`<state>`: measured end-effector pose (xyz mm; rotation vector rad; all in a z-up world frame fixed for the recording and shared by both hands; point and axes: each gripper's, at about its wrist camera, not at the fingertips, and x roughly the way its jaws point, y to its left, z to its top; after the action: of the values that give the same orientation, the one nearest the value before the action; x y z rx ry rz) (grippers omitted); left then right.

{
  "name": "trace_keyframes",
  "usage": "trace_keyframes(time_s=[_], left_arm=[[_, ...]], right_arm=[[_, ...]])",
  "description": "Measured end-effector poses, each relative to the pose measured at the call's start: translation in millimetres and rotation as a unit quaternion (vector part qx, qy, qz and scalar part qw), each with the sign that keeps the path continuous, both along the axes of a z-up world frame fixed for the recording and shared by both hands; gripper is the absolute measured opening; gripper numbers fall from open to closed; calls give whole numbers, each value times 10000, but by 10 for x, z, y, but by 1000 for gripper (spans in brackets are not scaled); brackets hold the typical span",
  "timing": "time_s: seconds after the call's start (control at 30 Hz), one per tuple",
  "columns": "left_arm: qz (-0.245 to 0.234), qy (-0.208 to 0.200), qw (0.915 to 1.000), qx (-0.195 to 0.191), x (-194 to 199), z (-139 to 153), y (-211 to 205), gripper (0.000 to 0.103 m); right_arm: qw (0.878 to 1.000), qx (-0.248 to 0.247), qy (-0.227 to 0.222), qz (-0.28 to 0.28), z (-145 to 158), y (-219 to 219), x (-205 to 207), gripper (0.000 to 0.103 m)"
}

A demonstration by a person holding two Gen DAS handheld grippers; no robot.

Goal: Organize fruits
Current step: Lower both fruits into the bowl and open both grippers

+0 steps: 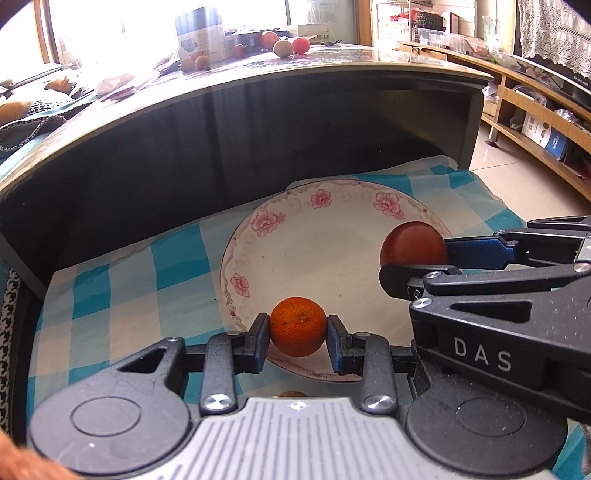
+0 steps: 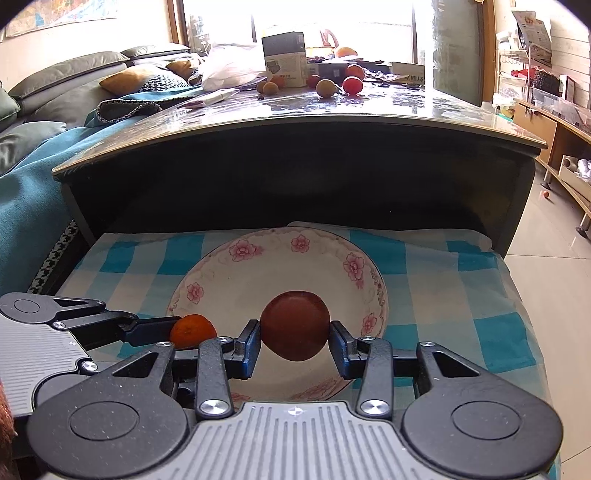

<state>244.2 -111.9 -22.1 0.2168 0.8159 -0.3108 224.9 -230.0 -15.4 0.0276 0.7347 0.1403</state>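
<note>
My left gripper (image 1: 297, 331) is shut on a small orange (image 1: 297, 325), held over the near rim of a white plate with pink flowers (image 1: 295, 229). The right gripper (image 2: 294, 339) is shut on a dark red round fruit (image 2: 294, 325) above the same plate (image 2: 229, 280). In the left wrist view the right gripper (image 1: 413, 258) comes in from the right with the red fruit (image 1: 412, 242) over the plate's right side. In the right wrist view the left gripper (image 2: 184, 332) enters from the left with the orange (image 2: 192, 330).
The plate lies on a blue and white checked cloth (image 1: 122, 295) in front of a dark table (image 1: 258, 88). Several loose fruits (image 1: 284, 46) and a box (image 1: 201, 33) sit on the tabletop. A sofa (image 2: 44, 110) is left, wooden shelves (image 1: 535, 118) right.
</note>
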Motion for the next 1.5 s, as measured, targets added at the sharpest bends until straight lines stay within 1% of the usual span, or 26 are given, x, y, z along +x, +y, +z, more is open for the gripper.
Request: trace_keyframes(time_s=[0.4, 0.6, 0.67, 0.7, 0.73, 0.9, 1.03, 1.17, 1.37, 1.5], left_arm=[[-108, -23, 9999, -15, 107, -118, -20, 42], [-111, -15, 9999, -110, 138, -134, -4, 42], [-99, 9, 9998, -169, 150, -130, 11, 42], [-85, 21, 9997, -206, 156, -128, 20, 42], [-78, 31, 9997, -240, 160, -124, 30, 42], [-48, 27, 9995, -298, 158, -104, 59, 42], [-45, -21, 9995, -303, 118, -42, 78, 43], [-40, -134, 9995, -287, 64, 79, 96, 43], [-32, -239, 9996, -122, -88, 252, 129, 43], [24, -201, 9998, -26, -213, 323, 157, 44]], right_arm=[[9998, 134, 143, -20, -137, -63, 144, 37], [9997, 205, 147, -38, -160, -84, 176, 37], [9996, 241, 112, -52, -153, -94, 173, 38], [9996, 264, 80, -42, -145, -101, 170, 41], [9996, 284, 45, -32, -132, -106, 167, 42], [9994, 316, -81, -85, -70, -134, 151, 42], [9992, 321, -124, -178, 2, -170, 118, 42], [9992, 316, -167, -187, 84, -173, 46, 42], [9996, 180, -177, -136, 211, -94, -115, 42], [9998, 73, -135, -154, 275, -40, -255, 42]])
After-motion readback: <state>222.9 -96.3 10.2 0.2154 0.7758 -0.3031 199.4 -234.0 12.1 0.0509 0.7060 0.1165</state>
